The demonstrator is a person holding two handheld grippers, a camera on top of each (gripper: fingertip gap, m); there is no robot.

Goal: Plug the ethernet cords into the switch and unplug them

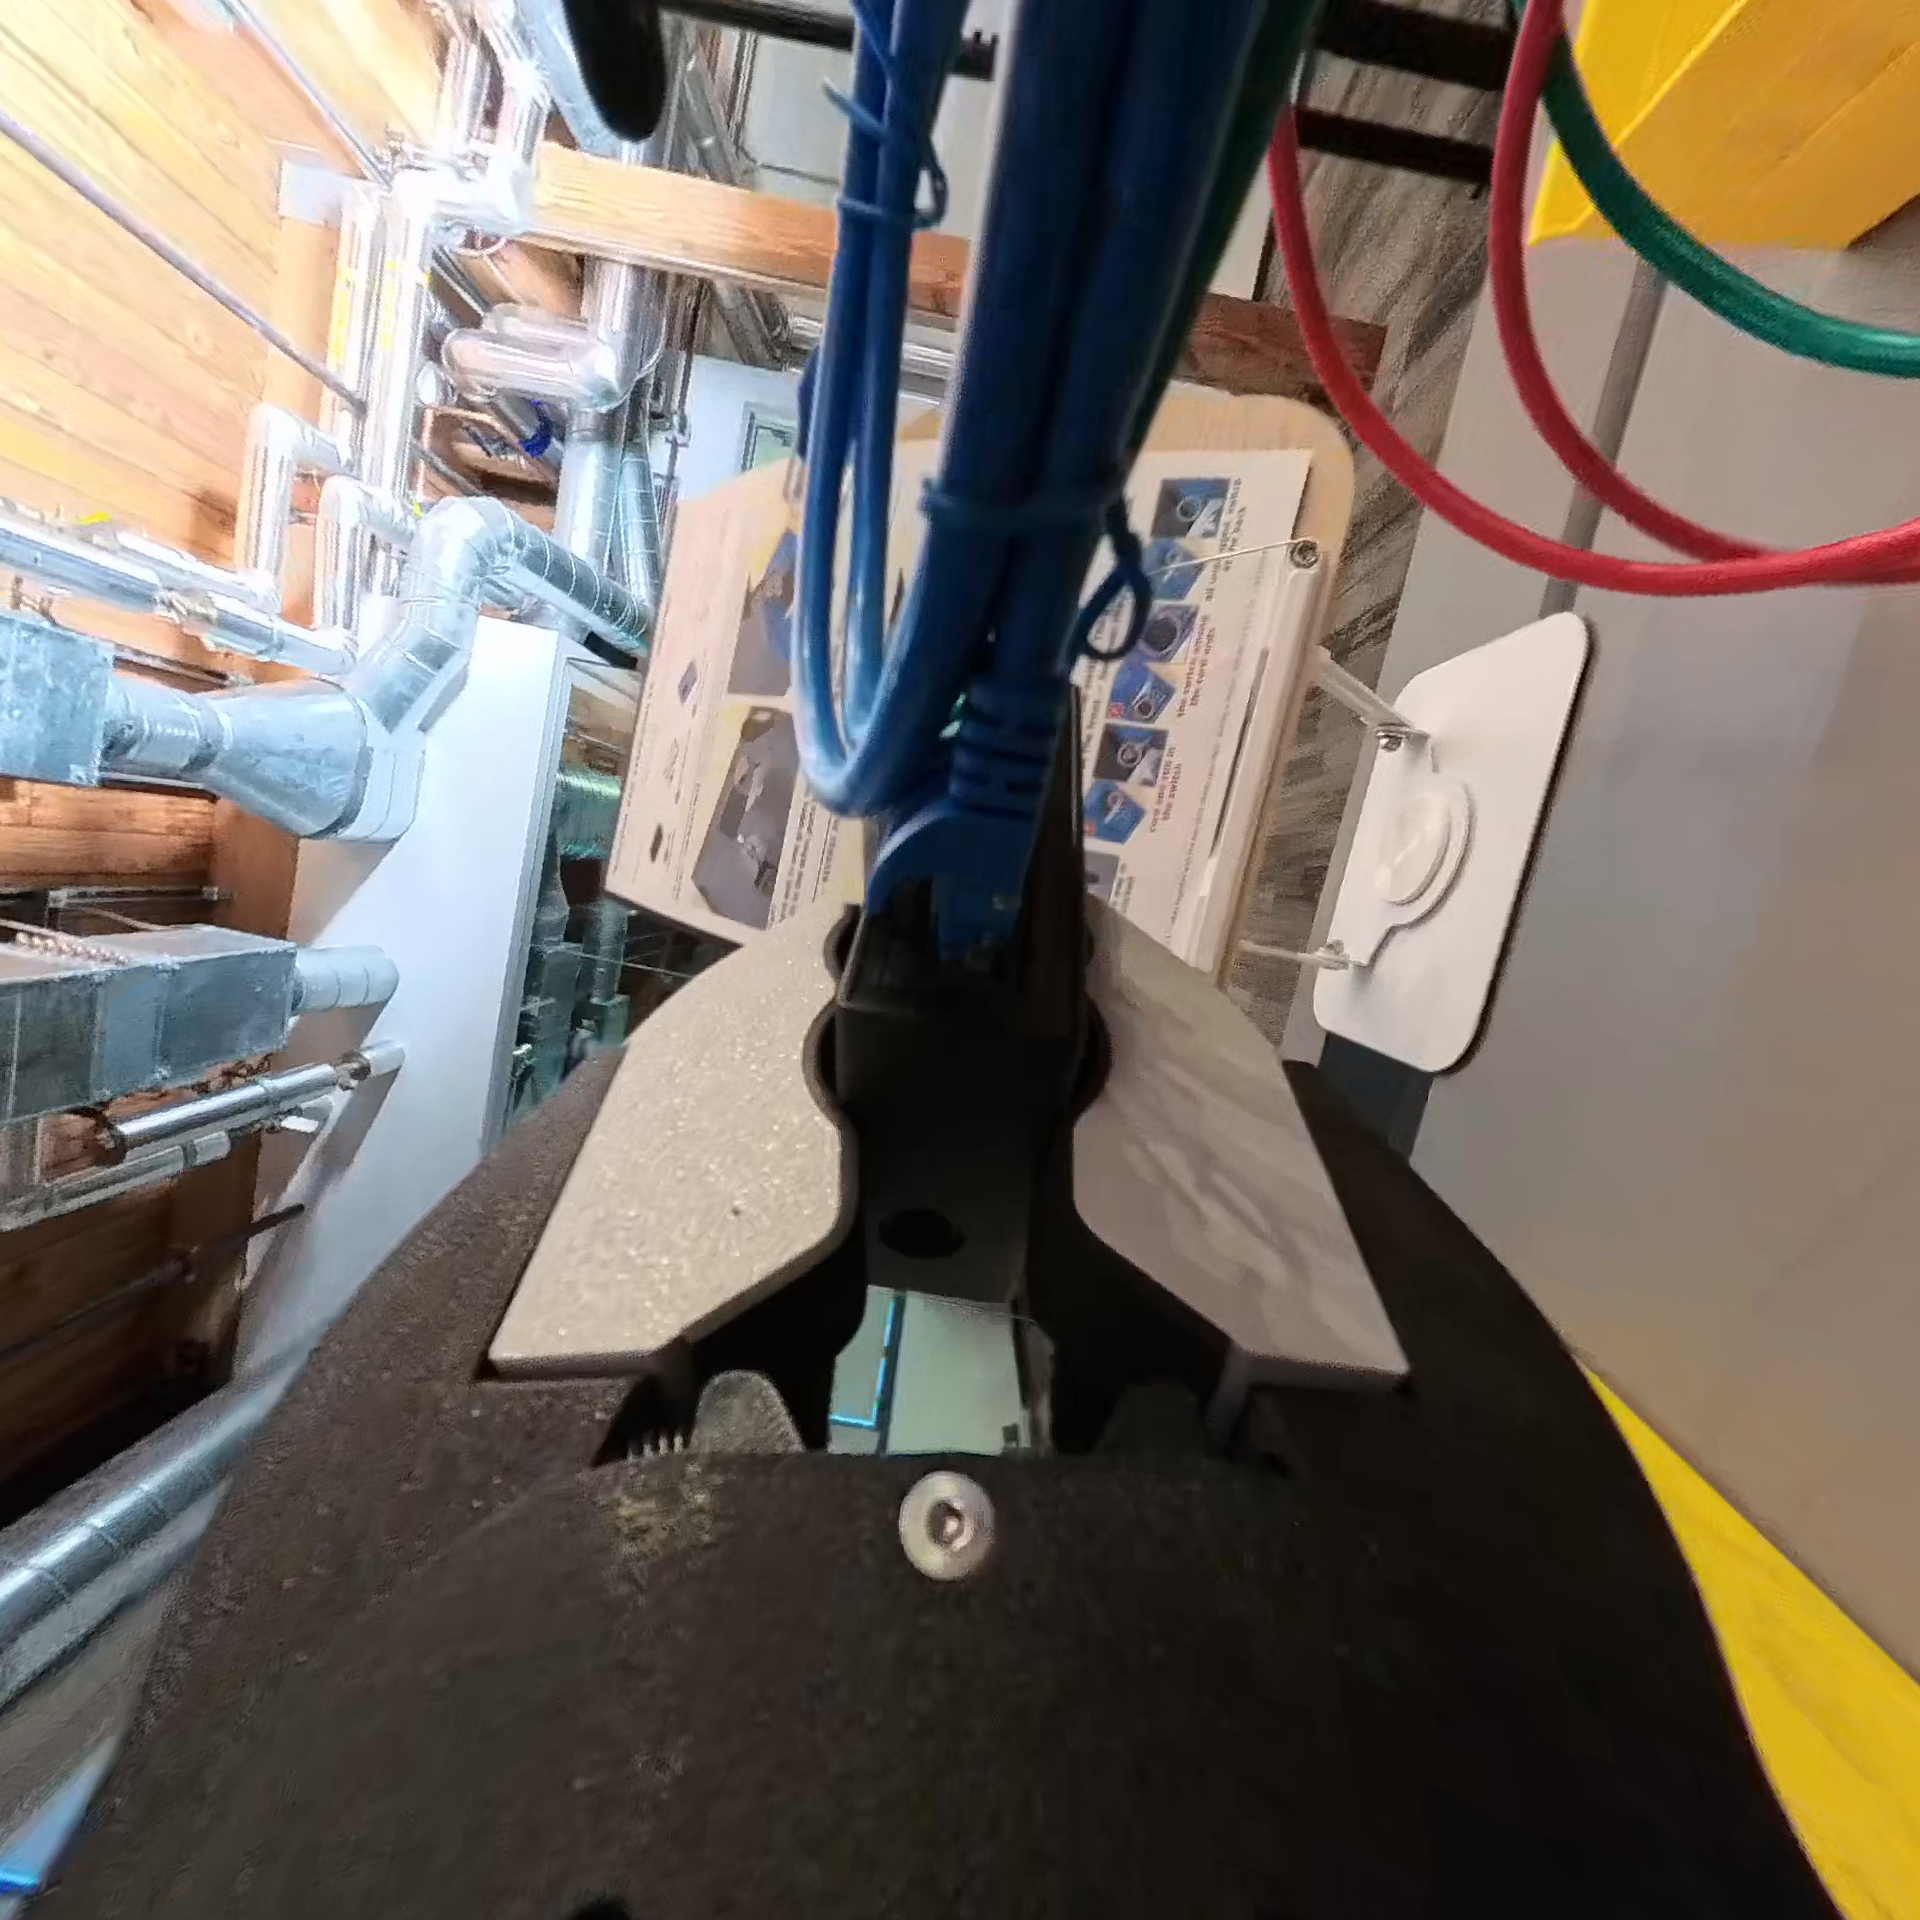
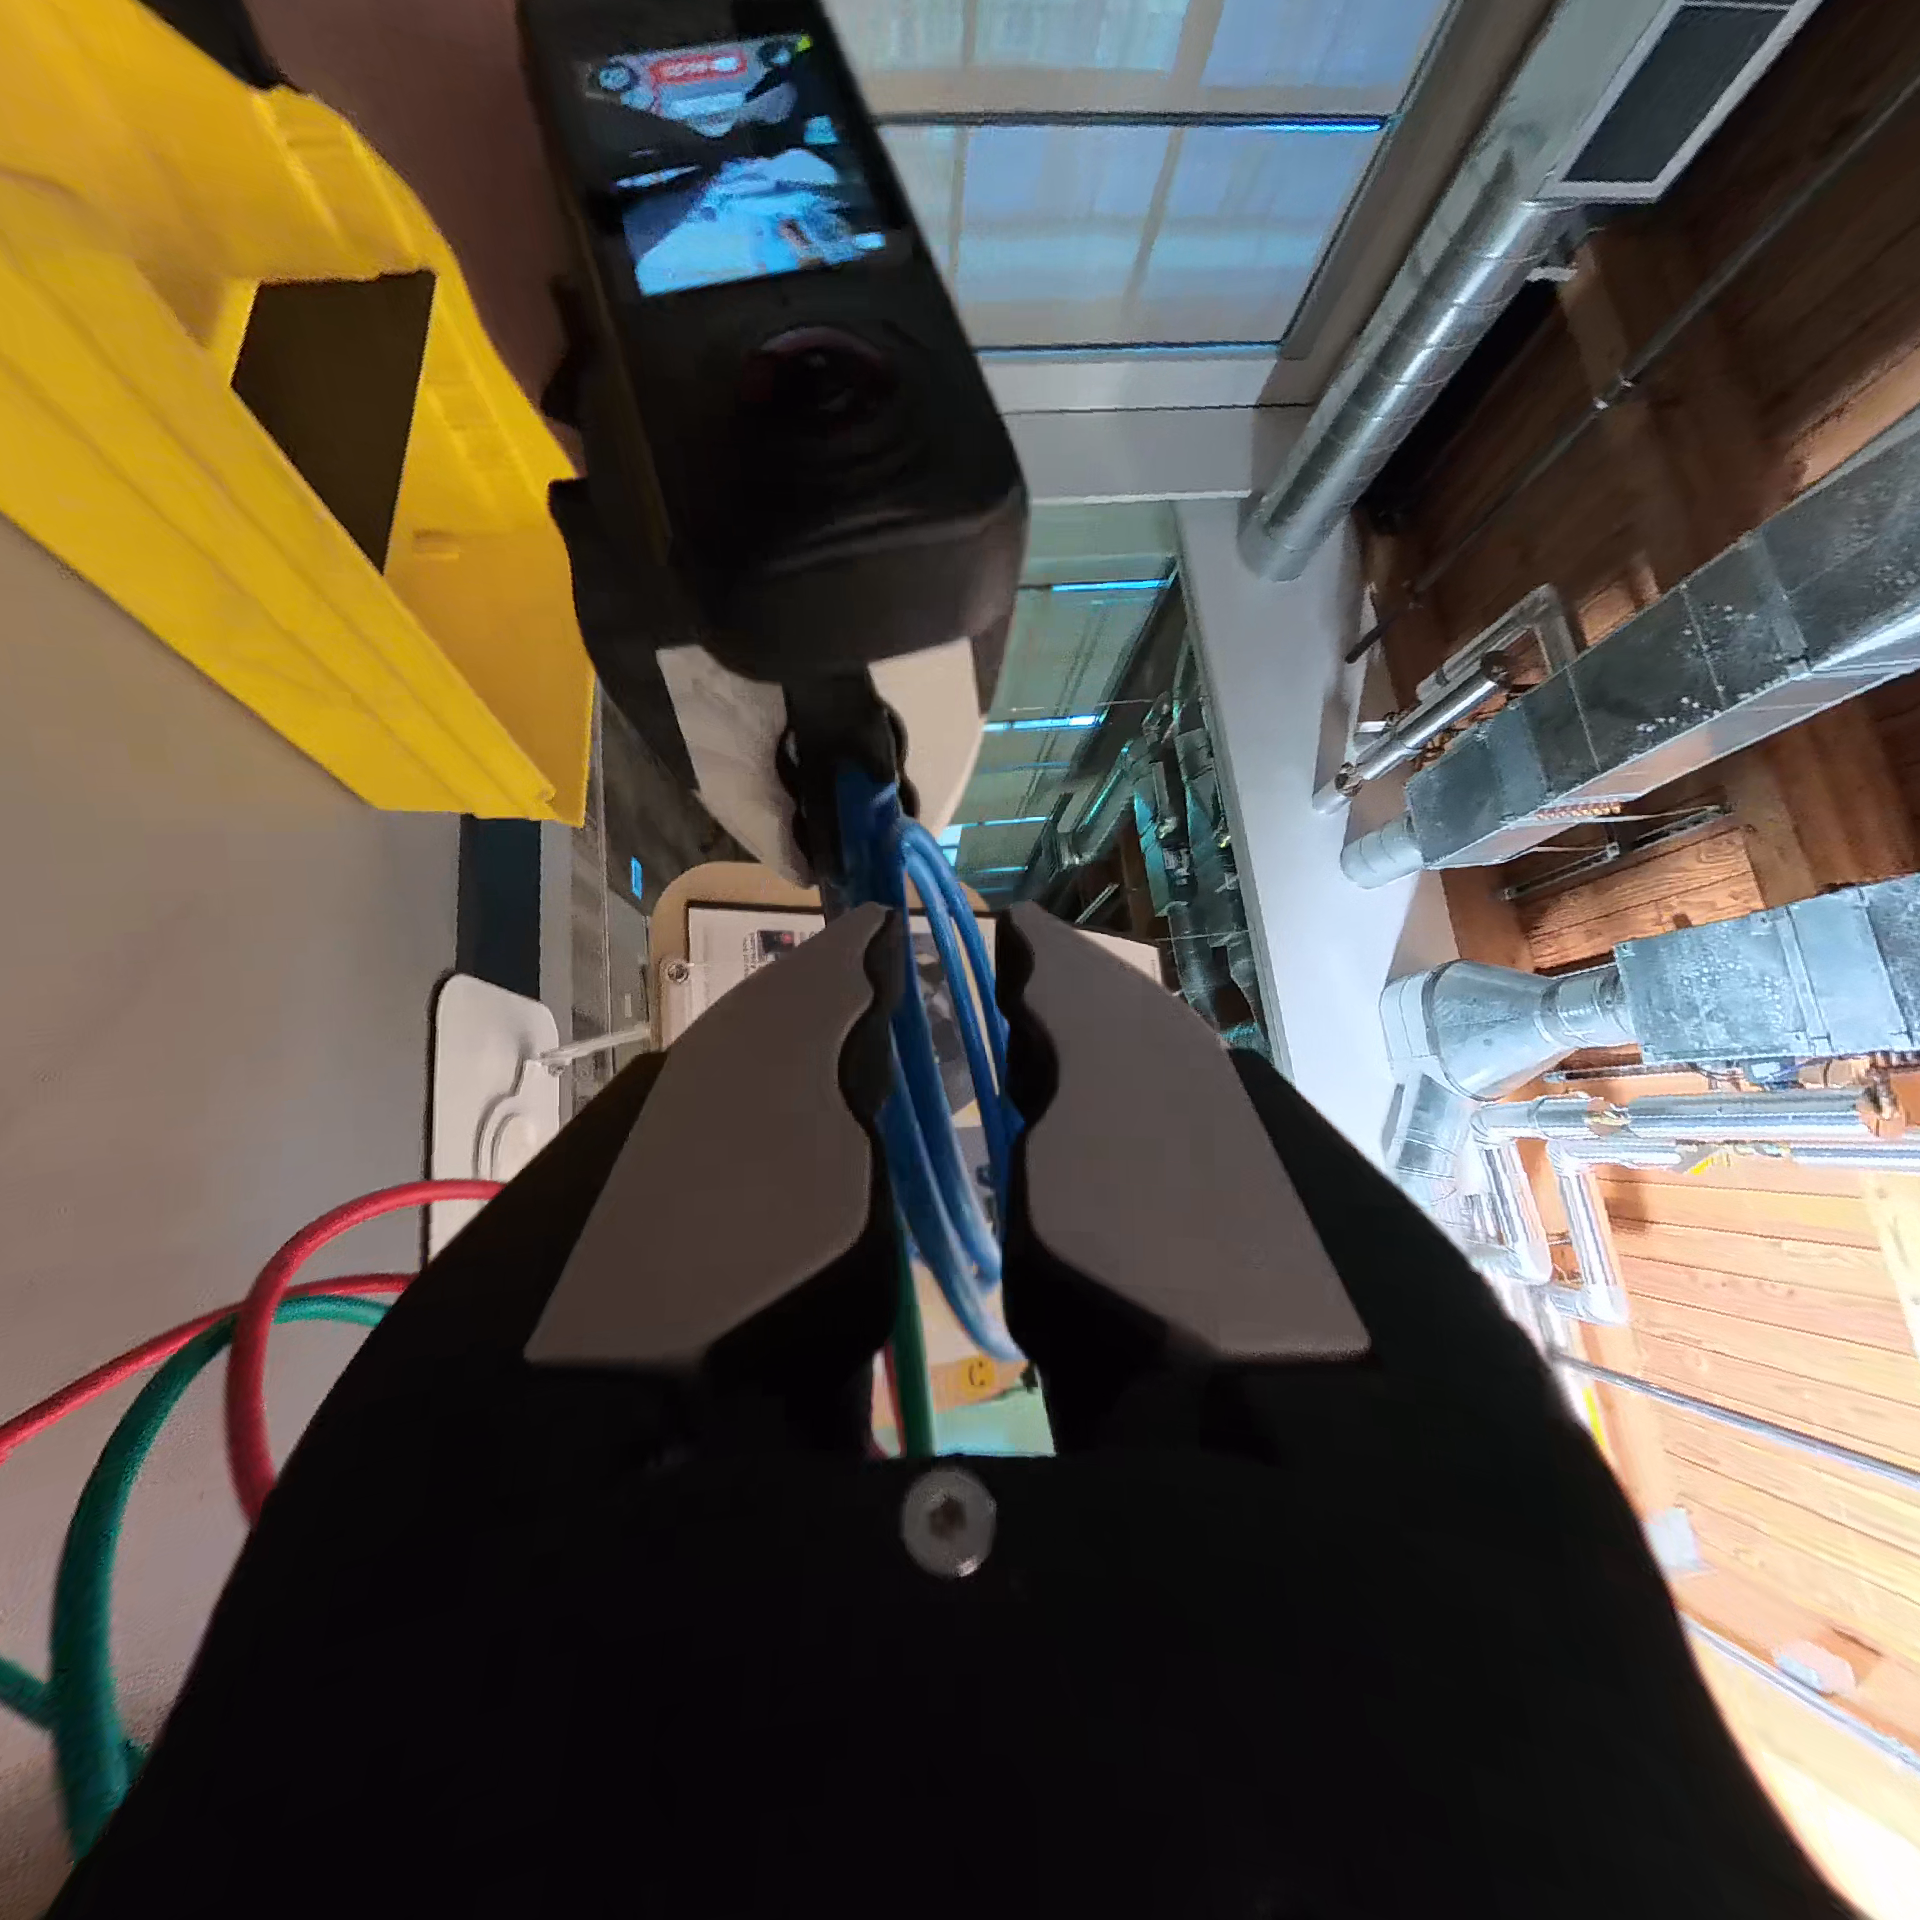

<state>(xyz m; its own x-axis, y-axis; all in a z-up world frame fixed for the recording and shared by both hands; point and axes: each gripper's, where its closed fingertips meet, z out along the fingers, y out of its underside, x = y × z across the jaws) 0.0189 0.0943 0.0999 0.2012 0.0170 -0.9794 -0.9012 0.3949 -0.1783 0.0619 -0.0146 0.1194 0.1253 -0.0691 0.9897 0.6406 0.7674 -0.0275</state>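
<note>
Gripping the blue ethernet cord [image 1: 977, 831] by its plug, the left gripper [image 1: 961, 935] had its jaws closed on it, cord's long axis running straight away from the camera, right gripper [image 2: 948, 935] jaws part open around the bundled loops, clamping nothing.

I count two grippers: my left gripper [image 1: 961, 935], its jaws closed on the blue cord's plug [image 1: 987, 821], and my right gripper [image 2: 945, 966], jaws a little apart with blue loops between them. Cords come in three colours: one blue cord [image 1: 997, 416], bundled in several loops with two ties around it, one red cord [image 1: 1455, 499] and one green cord [image 1: 1704, 270]. One yellow bin [image 2: 312, 520] shows. One printed sheet [image 1: 748, 686] stands on one white stand [image 1: 1455, 831]. How many silver ducts [image 1: 260, 727] run overhead I cannot count.
</note>
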